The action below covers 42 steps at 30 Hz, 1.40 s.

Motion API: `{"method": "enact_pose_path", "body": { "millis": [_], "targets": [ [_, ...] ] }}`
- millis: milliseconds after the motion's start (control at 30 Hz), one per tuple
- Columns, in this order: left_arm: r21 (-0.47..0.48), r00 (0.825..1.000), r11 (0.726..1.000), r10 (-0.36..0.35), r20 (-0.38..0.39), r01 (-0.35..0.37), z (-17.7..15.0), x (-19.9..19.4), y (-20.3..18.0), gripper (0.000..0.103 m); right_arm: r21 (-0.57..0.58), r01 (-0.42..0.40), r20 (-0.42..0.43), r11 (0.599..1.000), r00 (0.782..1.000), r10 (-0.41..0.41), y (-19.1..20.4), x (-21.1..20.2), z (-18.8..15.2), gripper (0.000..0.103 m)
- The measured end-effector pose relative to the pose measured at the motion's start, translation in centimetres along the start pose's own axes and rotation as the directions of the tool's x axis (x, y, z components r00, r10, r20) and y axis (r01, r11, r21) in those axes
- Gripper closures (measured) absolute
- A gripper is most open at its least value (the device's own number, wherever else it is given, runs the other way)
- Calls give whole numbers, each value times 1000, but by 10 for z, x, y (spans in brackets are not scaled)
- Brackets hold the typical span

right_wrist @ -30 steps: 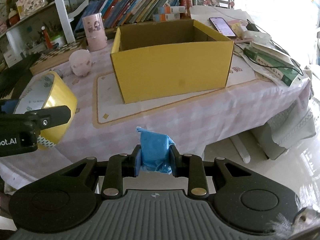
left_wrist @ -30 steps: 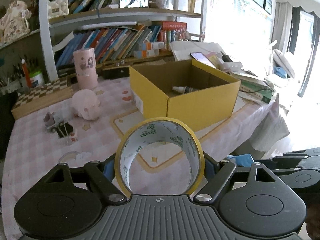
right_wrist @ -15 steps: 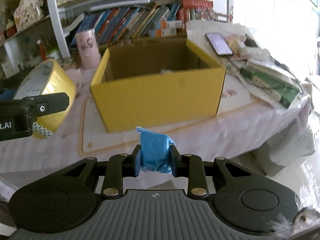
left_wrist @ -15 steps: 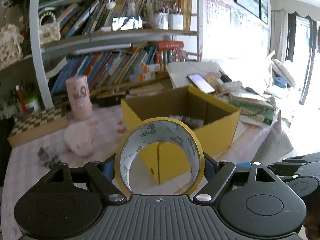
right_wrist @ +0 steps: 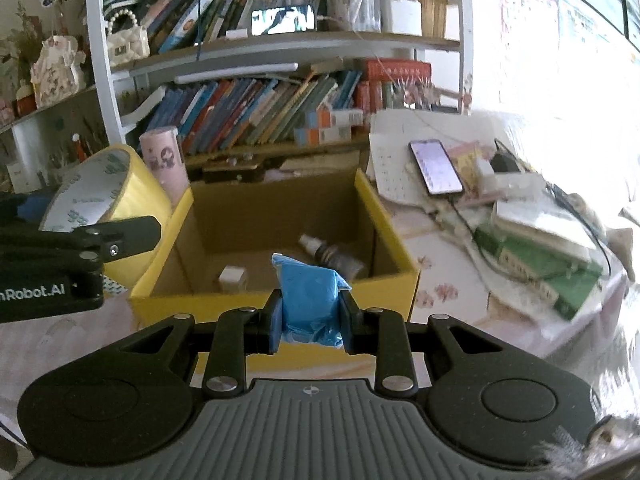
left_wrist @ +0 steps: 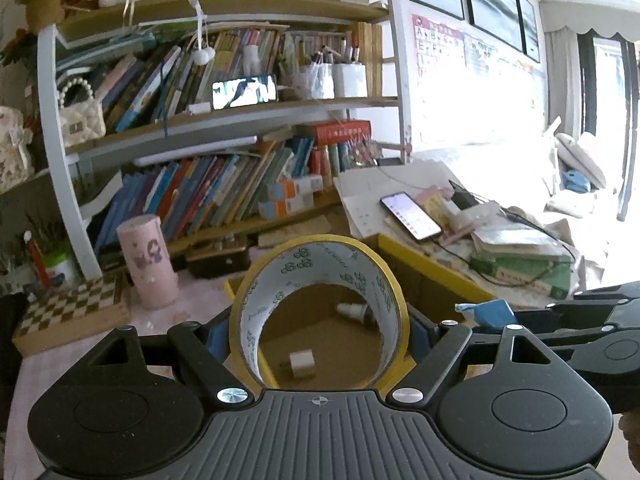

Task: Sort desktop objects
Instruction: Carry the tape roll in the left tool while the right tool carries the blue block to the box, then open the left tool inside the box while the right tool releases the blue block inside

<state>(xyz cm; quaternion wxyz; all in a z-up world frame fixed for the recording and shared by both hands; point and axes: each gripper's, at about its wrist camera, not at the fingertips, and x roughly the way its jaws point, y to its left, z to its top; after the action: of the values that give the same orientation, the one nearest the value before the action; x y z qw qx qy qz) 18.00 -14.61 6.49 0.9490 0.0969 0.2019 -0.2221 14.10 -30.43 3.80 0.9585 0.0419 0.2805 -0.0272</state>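
Yellow tape roll (left_wrist: 318,308) sits clamped across its width in the wide-spread left gripper (left_wrist: 318,336), bore pointing forward into the cardboard box (right_wrist: 404,280), while the near-closed right gripper (right_wrist: 310,316) pinches an upright blue packet (right_wrist: 308,292), both held over the box, likely for dropping in.

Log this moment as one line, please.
left tool: shut on tape roll | right tool: shut on blue packet | yellow box: holds bottle, white cube
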Motion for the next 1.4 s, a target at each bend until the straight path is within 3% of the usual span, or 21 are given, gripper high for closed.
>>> {"method": "enact_pose_path", "body": {
  "millis": [367, 700, 1167, 1267, 1400],
  "targets": [
    [-7, 999, 999, 46, -12, -46, 14, 52, -20, 20, -67, -30, 9, 997, 1000, 30, -37, 38, 29, 78],
    [-26, 990, 997, 70, -123, -74, 5, 107, -24, 20, -130, -65, 4, 989, 998, 66, -48, 69, 47, 78],
    [-10, 957, 999, 32, -288, -37, -14, 149, -27, 20, -211, -148, -92, 966, 987, 131, -43, 116, 58, 78],
    [19, 942, 999, 31, -334, -26, -14, 153, -30, 20, -231, -178, -140, 956, 979, 149, -40, 130, 58, 78],
    [-17, 924, 1000, 12, -382, -20, -14, 157, -26, 20, -268, -217, -204, 938, 965, 165, -36, 146, 58, 78]
  ]
}}
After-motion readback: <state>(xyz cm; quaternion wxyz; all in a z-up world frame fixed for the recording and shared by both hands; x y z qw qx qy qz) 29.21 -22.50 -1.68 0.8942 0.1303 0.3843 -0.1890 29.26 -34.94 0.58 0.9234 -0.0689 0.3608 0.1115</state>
